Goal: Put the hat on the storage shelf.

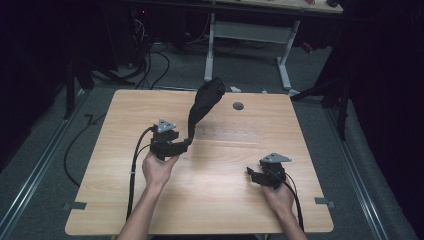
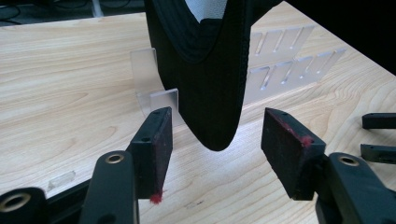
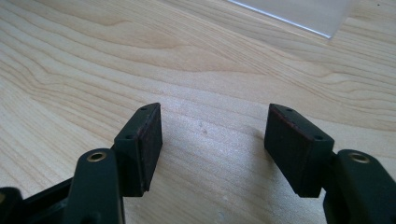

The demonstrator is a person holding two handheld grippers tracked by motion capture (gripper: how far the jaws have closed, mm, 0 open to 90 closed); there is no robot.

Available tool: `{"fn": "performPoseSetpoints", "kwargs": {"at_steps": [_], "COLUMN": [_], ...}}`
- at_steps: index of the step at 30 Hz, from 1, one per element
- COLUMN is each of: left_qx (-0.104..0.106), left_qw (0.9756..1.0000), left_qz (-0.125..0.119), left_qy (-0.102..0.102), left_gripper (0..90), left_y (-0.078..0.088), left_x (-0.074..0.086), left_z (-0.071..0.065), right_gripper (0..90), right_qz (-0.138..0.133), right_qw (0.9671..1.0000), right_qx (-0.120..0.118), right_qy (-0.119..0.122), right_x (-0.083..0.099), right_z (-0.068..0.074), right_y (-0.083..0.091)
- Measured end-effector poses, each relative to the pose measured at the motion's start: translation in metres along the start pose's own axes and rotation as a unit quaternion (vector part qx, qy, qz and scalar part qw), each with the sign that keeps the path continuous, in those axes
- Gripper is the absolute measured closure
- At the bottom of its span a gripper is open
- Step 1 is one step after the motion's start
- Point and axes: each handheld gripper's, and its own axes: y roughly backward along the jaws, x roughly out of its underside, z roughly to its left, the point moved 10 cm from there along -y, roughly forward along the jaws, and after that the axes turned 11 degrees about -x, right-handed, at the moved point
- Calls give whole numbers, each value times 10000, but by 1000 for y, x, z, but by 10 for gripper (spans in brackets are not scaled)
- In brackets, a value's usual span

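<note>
Looking along our left gripper [image 2: 215,140], we find its jaws spread, the pads clear of the black cap [image 2: 205,79] whose brim tip hangs between them. In the high view the cap [image 1: 204,102] stands on a clear stand [image 2: 149,77] above centre of the table [image 1: 115,150], its long axis running up and right from that gripper. Our right gripper [image 1: 255,175], lower right, is spread and empty, well apart, so the left is nearer.

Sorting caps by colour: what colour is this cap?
Black cap, clearest in the left gripper view.
</note>
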Motion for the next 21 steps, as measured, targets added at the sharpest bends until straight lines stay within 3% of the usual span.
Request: {"fn": "performPoseSetpoints", "kwargs": {"at_steps": [2,5,21], "left_qx": [29,3,57], "left_qw": [10000,9999,9999], "left_qz": [-2,-9,-104], "left_qy": [14,-137,52], "left_gripper": [430,428,417], "left_y": [3,7,30], "left_x": [-1,2,-3], "left_z": [1,5,24], "right_gripper": [373,373,373], "right_qz": [0,0,-1], "right_qw": [10000,10000,10000], "right_qx": [1,0,-3], "right_qy": [-1,0,6], "right_x": [0,0,0], "right_z": [0,0,0], "right_y": [0,0,0]}}
